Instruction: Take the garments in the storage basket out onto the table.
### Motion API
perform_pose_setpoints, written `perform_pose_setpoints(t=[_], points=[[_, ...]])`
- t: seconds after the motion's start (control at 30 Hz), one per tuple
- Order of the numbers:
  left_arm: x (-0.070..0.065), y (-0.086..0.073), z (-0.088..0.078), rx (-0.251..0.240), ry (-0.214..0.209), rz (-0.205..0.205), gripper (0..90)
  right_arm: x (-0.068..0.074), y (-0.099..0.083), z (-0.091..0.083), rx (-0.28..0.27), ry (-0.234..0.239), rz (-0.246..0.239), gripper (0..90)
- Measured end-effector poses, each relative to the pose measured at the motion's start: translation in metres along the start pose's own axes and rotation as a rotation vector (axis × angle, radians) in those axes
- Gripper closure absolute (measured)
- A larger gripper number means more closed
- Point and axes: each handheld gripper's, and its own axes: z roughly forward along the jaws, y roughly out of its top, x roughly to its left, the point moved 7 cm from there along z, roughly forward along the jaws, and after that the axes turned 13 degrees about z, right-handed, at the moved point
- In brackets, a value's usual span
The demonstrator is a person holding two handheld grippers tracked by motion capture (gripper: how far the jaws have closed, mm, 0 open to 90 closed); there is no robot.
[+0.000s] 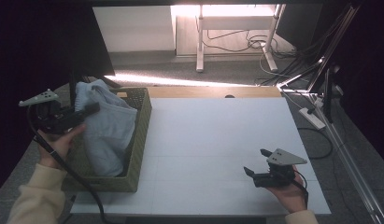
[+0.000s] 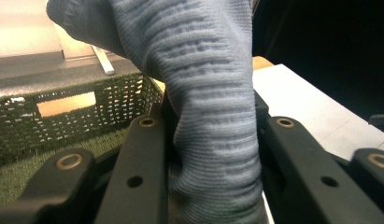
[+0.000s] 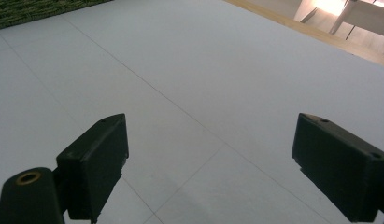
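We have the left gripper (image 1: 89,110) with its fingers pinching a bunched fold of the grey knit garment (image 1: 105,128), which hangs half lifted over the woven basket (image 1: 142,126) at the bench's (image 1: 217,140) left edge. Our right gripper (image 1: 255,163) rests near the front right with fingers spread and empty. We judge the thin pinch may slip, or the trailing cloth snag the rim and drag the basket

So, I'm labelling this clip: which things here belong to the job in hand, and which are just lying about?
In the job:
- blue-grey knit garment, pinched by the left gripper
- green woven basket it hangs over
- right gripper, open above the white table

Lying about:
- white desk frame
- floor cables
- power strip
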Motion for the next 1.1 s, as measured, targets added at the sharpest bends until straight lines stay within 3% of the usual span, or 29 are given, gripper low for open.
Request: perform_pose_setpoints(t=[0.73, 1.1], points=[[0.005, 0.03, -0.02, -0.101, 0.002, -0.02, 70.3, 0.0, -0.001, 0.001, 0.005, 0.001, -0.002, 11.4], [0.002, 0.043, -0.024, -0.141, -0.006, -0.014, 70.3, 0.001, -0.001, 0.001, 0.01, 0.001, -0.005, 11.4]])
